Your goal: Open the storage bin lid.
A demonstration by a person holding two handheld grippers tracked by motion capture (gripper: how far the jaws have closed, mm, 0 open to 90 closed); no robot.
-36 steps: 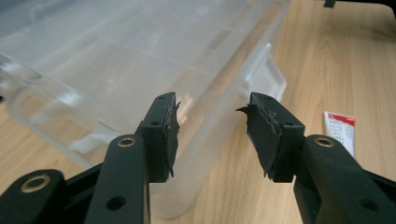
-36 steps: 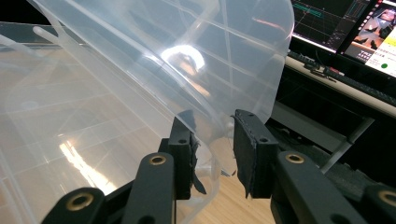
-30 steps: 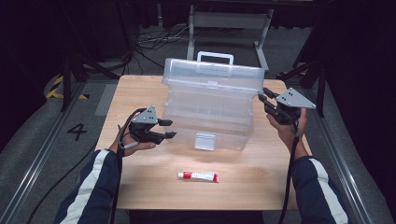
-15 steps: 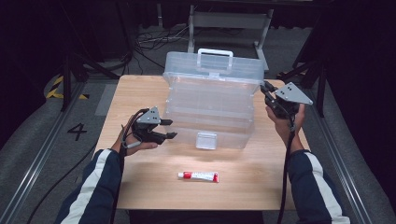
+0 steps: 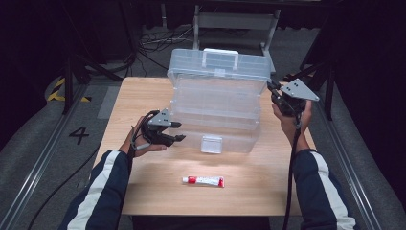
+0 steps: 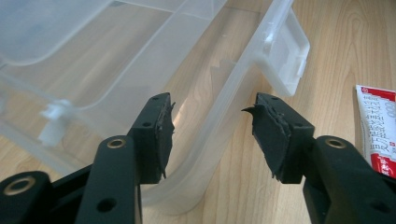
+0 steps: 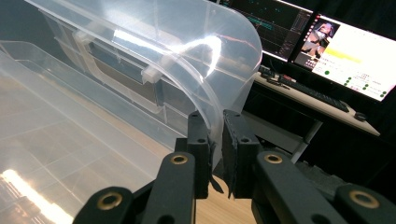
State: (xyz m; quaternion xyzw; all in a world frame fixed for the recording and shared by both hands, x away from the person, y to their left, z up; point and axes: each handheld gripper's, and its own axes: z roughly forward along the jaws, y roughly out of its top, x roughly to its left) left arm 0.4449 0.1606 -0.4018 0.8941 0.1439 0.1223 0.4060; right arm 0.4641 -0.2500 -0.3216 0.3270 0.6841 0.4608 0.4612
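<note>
A clear plastic box (image 5: 215, 115) stands in the middle of the wooden desk (image 5: 268, 187), its lid (image 5: 218, 64) raised toward the far side. The right gripper (image 5: 275, 91) sits at the lid's right end, and in the right gripper view its fingers (image 7: 200, 140) are clamped on the lid's thin curved edge (image 7: 212, 116), having just been closing on it. Glare across the plastic there washes out much of the box's inside.

The left gripper (image 5: 176, 132) hovers at the box's near left corner. In the left gripper view its fingers (image 6: 156, 135) stand apart, with the rounded corner of the box's rim (image 6: 205, 154) between them; no contact with either pad can be made out. The front latch (image 6: 285, 60) hangs just beyond.

A small red and white tube (image 5: 203, 180) lies on the desk near the person, well apart from the box; the left gripper view cuts it off at the right edge. Its print is too small to read.
</note>
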